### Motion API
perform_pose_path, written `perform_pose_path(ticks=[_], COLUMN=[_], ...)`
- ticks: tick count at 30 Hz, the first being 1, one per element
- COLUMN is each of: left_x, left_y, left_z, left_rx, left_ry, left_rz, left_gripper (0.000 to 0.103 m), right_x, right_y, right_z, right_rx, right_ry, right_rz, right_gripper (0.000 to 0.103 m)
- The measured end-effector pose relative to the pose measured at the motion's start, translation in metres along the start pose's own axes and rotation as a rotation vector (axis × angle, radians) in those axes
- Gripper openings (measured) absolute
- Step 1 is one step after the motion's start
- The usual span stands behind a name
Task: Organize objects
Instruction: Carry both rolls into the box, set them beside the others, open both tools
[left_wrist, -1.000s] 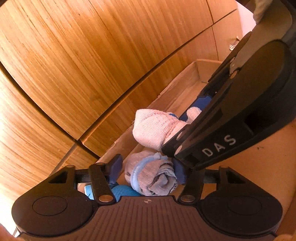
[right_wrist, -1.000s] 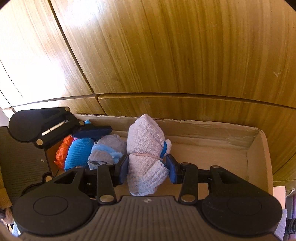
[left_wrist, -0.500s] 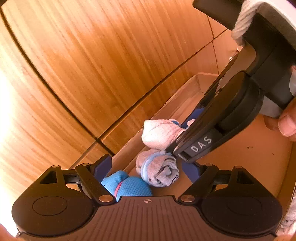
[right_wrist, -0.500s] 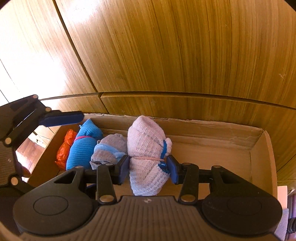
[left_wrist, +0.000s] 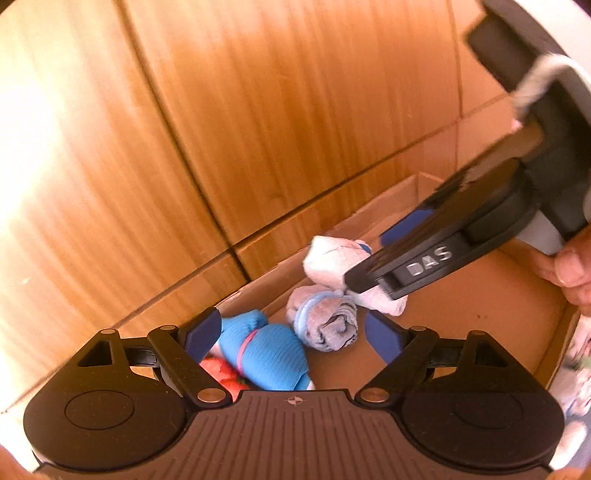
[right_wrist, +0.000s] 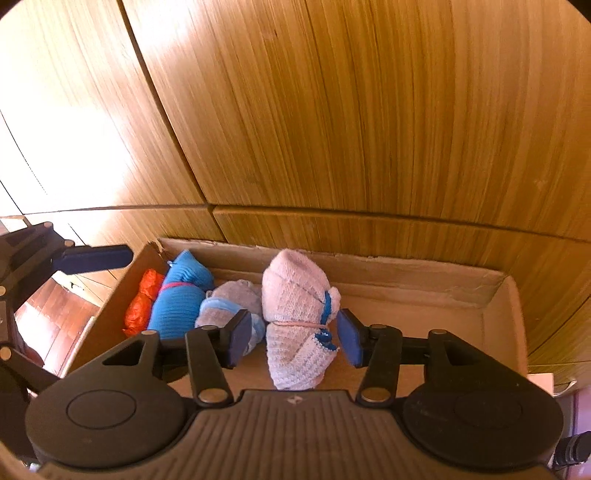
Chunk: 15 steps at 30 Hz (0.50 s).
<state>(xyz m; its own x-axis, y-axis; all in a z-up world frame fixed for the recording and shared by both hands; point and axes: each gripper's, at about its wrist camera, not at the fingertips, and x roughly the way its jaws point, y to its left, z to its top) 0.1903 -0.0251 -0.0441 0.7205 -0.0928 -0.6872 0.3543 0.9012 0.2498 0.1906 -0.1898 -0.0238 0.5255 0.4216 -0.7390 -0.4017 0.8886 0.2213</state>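
Filling the bottom of the right wrist view, the right hand-held gripper (right_wrist: 291, 338) has its jaws just opening, and the pink sock roll (right_wrist: 295, 328) stands between them with a gap at each blue pad, so nothing is pinched. That roll (tied with a thin band, blue trim at its edge) rests on the floor of the cardboard box (right_wrist: 436, 284), at the middle of the frame. Just left of it lies a grey-and-blue sock roll (right_wrist: 227, 301), then a bright blue roll (right_wrist: 181, 295), then an orange bundle (right_wrist: 142, 302) against the box's left wall. In the left wrist view, the left hand-held gripper (left_wrist: 291, 334) is spread wide and empty above the blue and grey rolls, its jaws having just opened. A person's fingers (left_wrist: 565, 269) show at the right edge. Behind the box rise wooden panels (right_wrist: 351, 110).
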Motion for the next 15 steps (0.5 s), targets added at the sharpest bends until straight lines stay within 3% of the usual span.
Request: perform_pose_path(ticks=[7, 15], left_x=[-0.053, -0.141], left_y=[0.019, 0.02], left_z=[-0.014, -0.075], left_rx=[-0.202, -0.363], left_ry=[0.007, -0.015], left_rz=[0.053, 0.099], left_gripper=[0.092, 0.099], right_x=[-0.06, -0.156], right_y=[0.02, 0.058], right_z=[-0.01, -0.06], right_rx=[-0.038, -0.107], right_ry=[-0.061, -0.187], right_rz=[0.015, 0.042], right_gripper=[0.063, 0.079])
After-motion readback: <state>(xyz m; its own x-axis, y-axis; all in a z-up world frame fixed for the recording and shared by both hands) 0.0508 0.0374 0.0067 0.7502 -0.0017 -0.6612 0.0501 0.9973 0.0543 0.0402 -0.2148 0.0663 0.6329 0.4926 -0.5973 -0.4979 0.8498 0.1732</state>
